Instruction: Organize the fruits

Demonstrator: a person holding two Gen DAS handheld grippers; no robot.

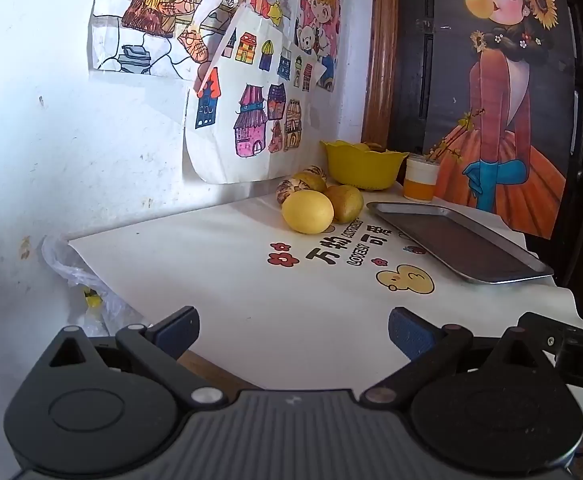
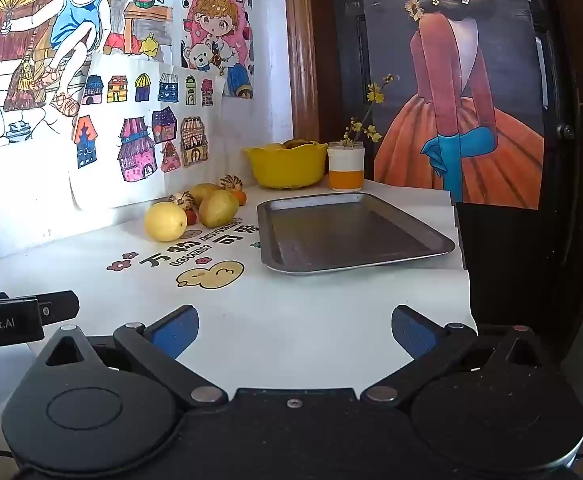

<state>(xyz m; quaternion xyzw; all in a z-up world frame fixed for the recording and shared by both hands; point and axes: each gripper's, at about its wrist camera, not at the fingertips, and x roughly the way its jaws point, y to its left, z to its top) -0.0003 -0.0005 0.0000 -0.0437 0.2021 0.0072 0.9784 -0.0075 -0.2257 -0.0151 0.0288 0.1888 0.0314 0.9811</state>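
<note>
Lying lengthwise toward wall: tray

Black claws, blue pads

You see yellow lemon, yellow-green pear, striped brown-cream gourds, yellow bowl, grey metal tray, white worktop cover with yellow duck print; your tongs' pads blue.
</note>
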